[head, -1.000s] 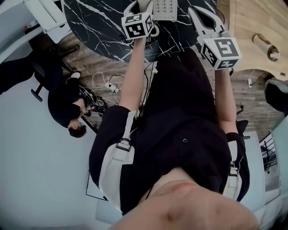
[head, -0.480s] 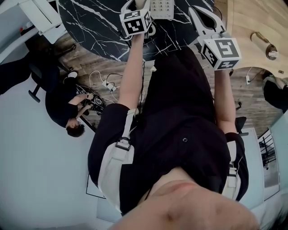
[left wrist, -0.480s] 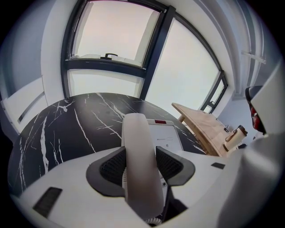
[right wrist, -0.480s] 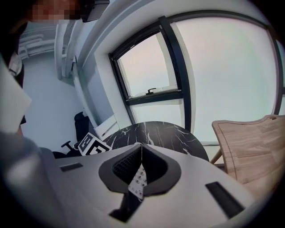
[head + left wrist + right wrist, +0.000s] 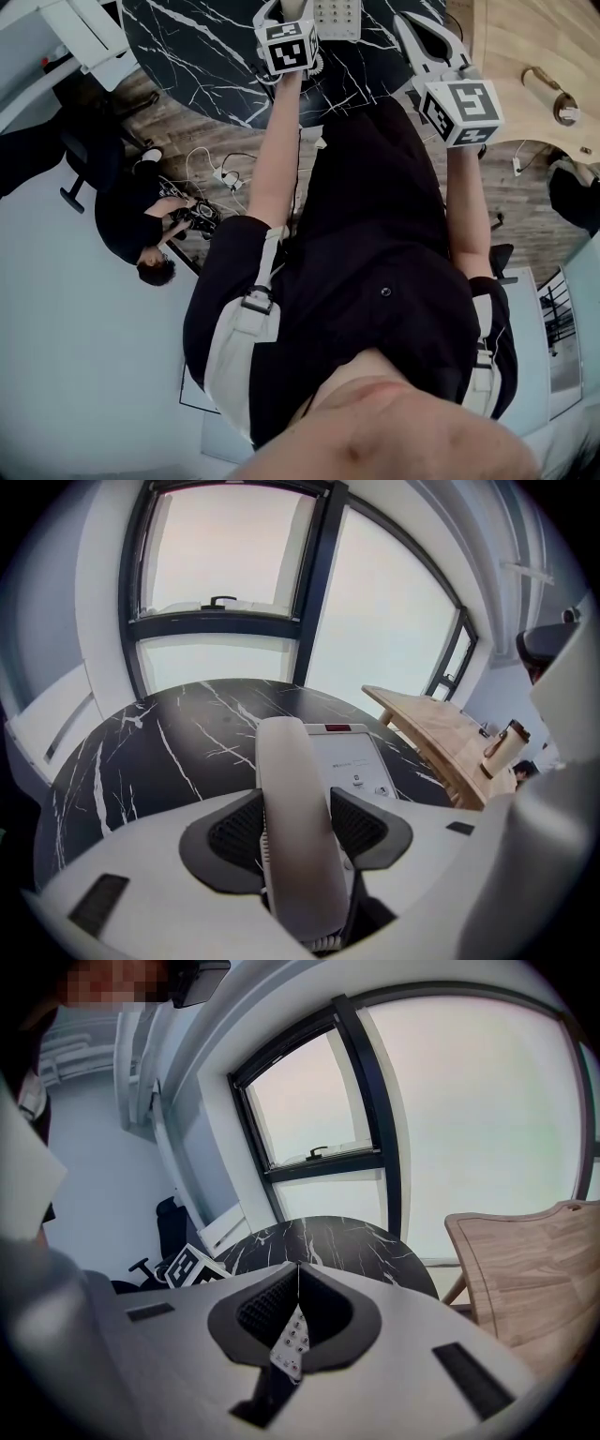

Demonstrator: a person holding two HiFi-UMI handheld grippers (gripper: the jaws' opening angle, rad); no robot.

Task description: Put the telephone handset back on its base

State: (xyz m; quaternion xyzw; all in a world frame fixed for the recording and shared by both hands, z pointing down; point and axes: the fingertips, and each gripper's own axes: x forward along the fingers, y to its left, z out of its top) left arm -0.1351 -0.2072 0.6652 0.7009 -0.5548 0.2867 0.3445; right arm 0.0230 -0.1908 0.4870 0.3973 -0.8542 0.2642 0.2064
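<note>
The white telephone handset lies lengthwise between my left gripper's dark pads, on the left side of the white phone base. The left jaws have just been opening and stand wide, with the handset still between them. In the head view the left gripper reaches over the base on the black marble table. My right gripper hovers to the right of the phone. Its jaws meet at the tips with nothing held. The keypad shows beyond them.
A wooden table with a cup stands right of the round table. A coiled cord hangs at the table's near edge. On the floor to the left a person crouches beside cables. An office chair stands by the window.
The left gripper's marker cube has turned a little and sits slightly higher in the head view. The right gripper has kept still.
</note>
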